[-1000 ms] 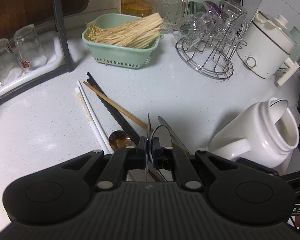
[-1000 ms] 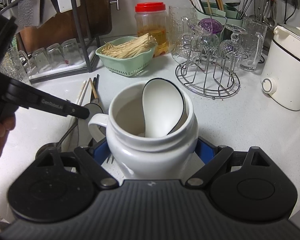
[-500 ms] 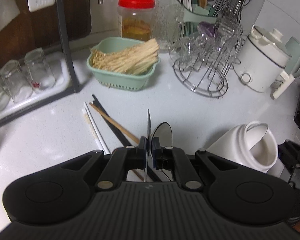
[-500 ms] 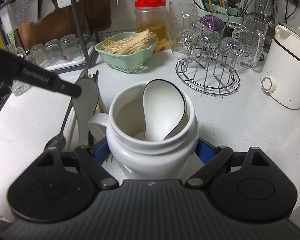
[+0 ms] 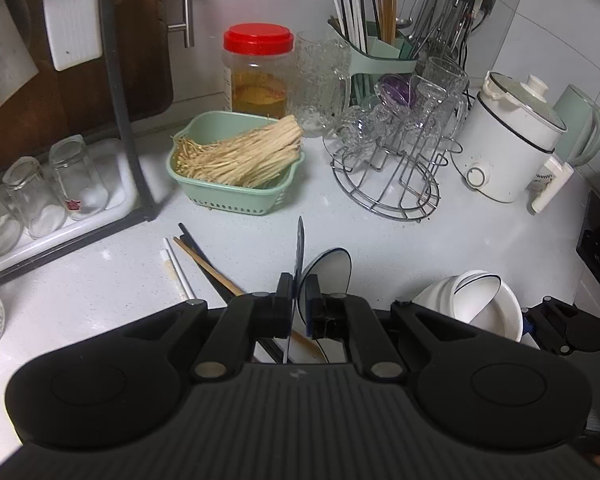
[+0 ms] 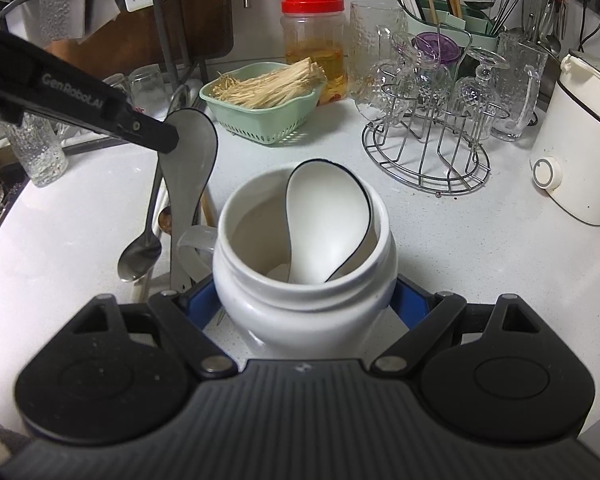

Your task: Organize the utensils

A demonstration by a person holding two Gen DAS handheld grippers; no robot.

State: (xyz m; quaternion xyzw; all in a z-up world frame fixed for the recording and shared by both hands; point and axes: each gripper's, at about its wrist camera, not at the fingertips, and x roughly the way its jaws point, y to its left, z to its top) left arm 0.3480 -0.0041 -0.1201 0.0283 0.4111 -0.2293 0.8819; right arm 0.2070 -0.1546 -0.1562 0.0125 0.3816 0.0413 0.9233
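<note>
right wrist view is showing the left gripper [image 6: 168, 142] pinching a grey ceramic spoon [image 6: 188, 176] at frame left, while the right gripper [image 6: 304, 304] is clamping the white ceramic jar [image 6: 304, 304]; left wrist view is showing that spoon edge-on.

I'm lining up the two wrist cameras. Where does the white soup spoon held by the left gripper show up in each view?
Left wrist: the white soup spoon is centre, bowl poking up just beyond the shut left gripper.
Right wrist: the same spoon is upper left, hanging handle-down from the left gripper.
Shared landmark: the green basket of dried noodles.
</note>
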